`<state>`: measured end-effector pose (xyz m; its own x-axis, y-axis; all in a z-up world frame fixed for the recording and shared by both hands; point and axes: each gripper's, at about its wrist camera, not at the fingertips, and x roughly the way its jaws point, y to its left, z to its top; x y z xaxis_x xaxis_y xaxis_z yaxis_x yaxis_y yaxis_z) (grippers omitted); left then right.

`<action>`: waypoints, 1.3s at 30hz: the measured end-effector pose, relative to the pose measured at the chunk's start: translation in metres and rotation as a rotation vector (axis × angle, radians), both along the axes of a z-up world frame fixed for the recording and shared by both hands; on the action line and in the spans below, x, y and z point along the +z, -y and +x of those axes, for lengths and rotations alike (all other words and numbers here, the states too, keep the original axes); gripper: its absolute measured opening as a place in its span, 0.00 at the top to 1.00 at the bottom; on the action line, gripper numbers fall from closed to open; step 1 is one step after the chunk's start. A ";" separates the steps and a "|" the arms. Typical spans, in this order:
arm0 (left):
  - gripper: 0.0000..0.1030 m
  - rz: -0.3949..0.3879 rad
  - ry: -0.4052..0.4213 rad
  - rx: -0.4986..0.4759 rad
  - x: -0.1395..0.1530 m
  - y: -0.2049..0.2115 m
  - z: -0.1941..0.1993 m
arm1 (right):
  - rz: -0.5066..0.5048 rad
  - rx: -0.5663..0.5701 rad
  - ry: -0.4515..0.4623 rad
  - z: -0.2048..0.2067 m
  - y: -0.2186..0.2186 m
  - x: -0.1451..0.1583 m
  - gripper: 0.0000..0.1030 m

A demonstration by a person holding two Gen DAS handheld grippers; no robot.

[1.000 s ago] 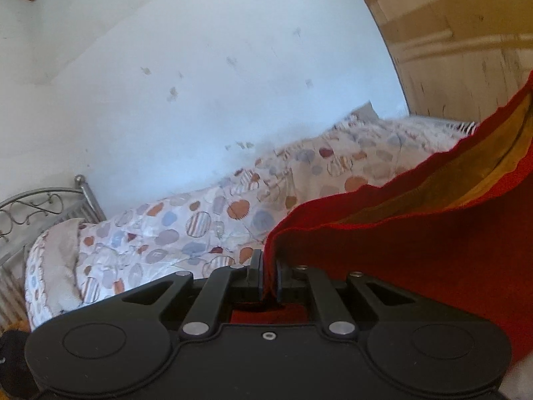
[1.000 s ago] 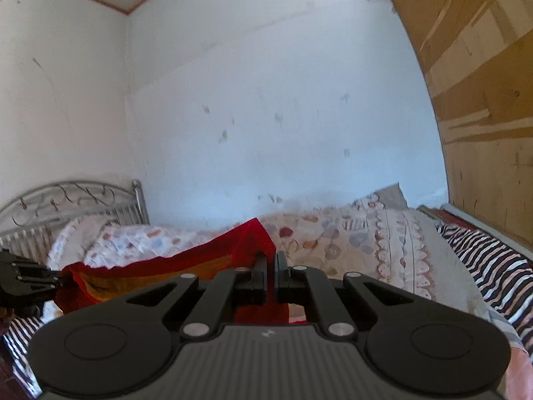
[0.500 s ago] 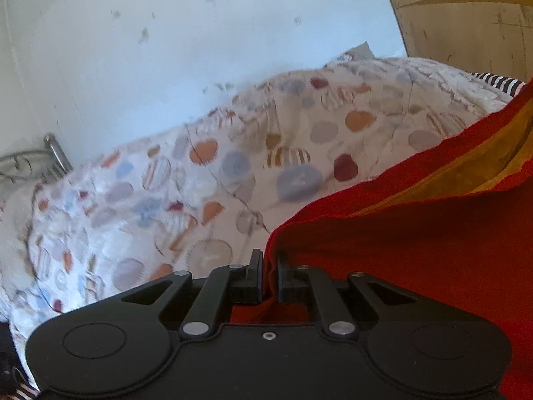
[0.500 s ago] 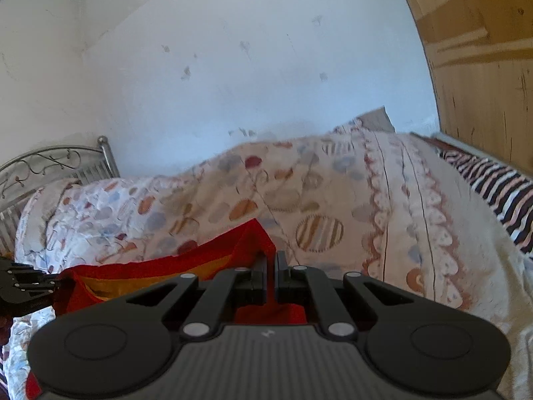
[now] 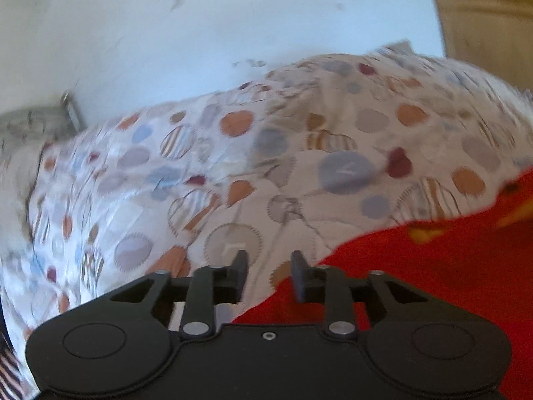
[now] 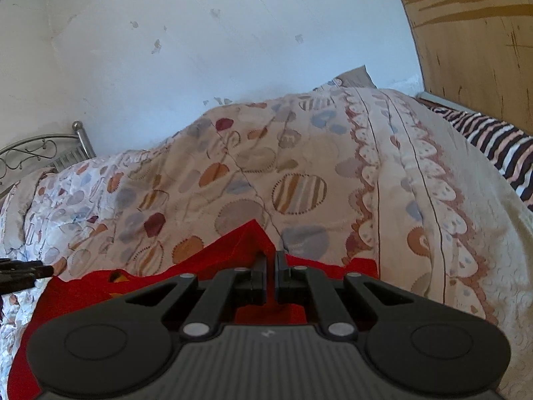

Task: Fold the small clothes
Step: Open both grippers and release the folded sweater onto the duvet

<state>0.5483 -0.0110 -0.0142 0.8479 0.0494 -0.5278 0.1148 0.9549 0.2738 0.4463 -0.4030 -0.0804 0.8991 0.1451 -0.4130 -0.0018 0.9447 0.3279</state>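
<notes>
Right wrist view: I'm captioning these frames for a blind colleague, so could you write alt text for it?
The right claw is shut on a peaked corner of a red garment lying on a quilt patterned with dots. The tip of the left claw shows at the left edge, a striped cloth at right, a white wall behind.

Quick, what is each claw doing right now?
Left gripper: opening, nothing pinched between its jaws.
Right gripper: shut on the red cloth.
</notes>
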 end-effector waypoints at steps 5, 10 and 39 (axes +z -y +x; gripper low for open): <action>0.17 -0.110 0.037 0.061 0.008 -0.034 -0.015 | 0.022 -0.016 -0.029 0.001 0.006 -0.007 0.90; 0.06 -0.246 -0.025 0.024 0.001 -0.055 -0.028 | 0.035 -0.017 -0.026 -0.004 0.014 -0.007 0.42; 0.95 -0.272 -0.064 0.070 -0.048 -0.025 0.001 | -0.311 0.114 -0.051 0.043 -0.045 -0.018 0.97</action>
